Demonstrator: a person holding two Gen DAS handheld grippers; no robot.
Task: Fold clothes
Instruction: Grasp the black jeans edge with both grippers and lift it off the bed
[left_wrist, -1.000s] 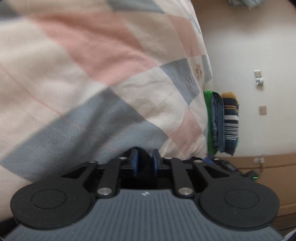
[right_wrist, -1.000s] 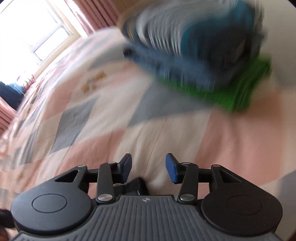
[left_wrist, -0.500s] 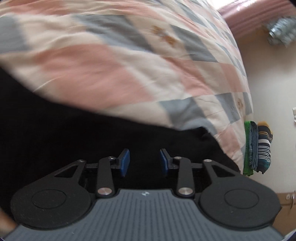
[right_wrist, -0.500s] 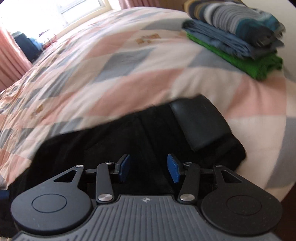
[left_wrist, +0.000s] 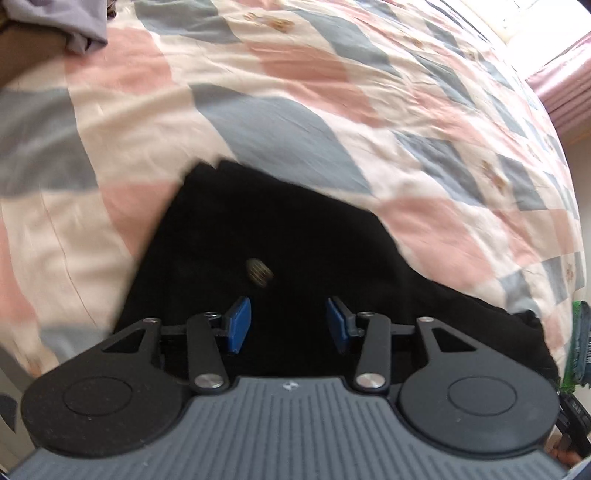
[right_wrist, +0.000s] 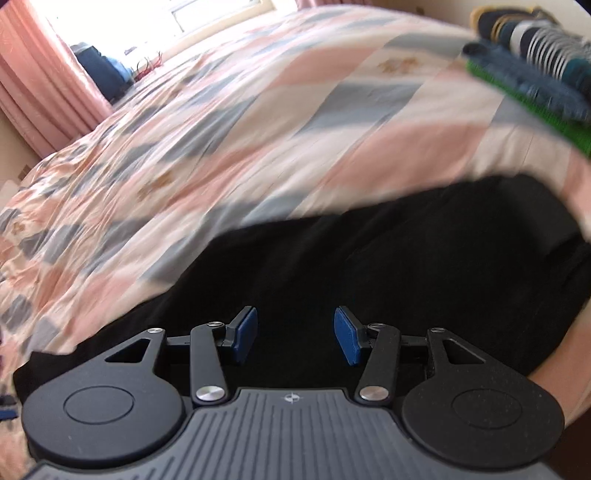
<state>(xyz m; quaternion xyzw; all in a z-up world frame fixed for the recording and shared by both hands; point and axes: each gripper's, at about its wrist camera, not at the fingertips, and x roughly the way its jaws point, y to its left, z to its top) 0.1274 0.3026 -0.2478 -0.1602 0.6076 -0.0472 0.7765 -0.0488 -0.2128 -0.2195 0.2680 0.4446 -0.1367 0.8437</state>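
A black garment (left_wrist: 266, 229) lies spread on the checked bedspread (left_wrist: 332, 74), with a small yellowish emblem (left_wrist: 259, 272) on it. My left gripper (left_wrist: 287, 328) hovers open just above the garment, blue pads apart and nothing between them. In the right wrist view the same black garment (right_wrist: 388, 258) stretches across the bed's near part. My right gripper (right_wrist: 294, 335) is open over it, holding nothing.
A stack of folded clothes (right_wrist: 535, 48), green at the bottom and striped on top, sits at the bed's far right corner; its edge (left_wrist: 578, 343) shows at the right of the left wrist view. A grey cloth (left_wrist: 70, 22) lies at the upper left. Pink curtains (right_wrist: 40, 85) hang by the window.
Both views swung from the bedspread and the folded stack down onto the black garment. The left gripper's pads have spread from close together to wide apart. The right gripper stayed open.
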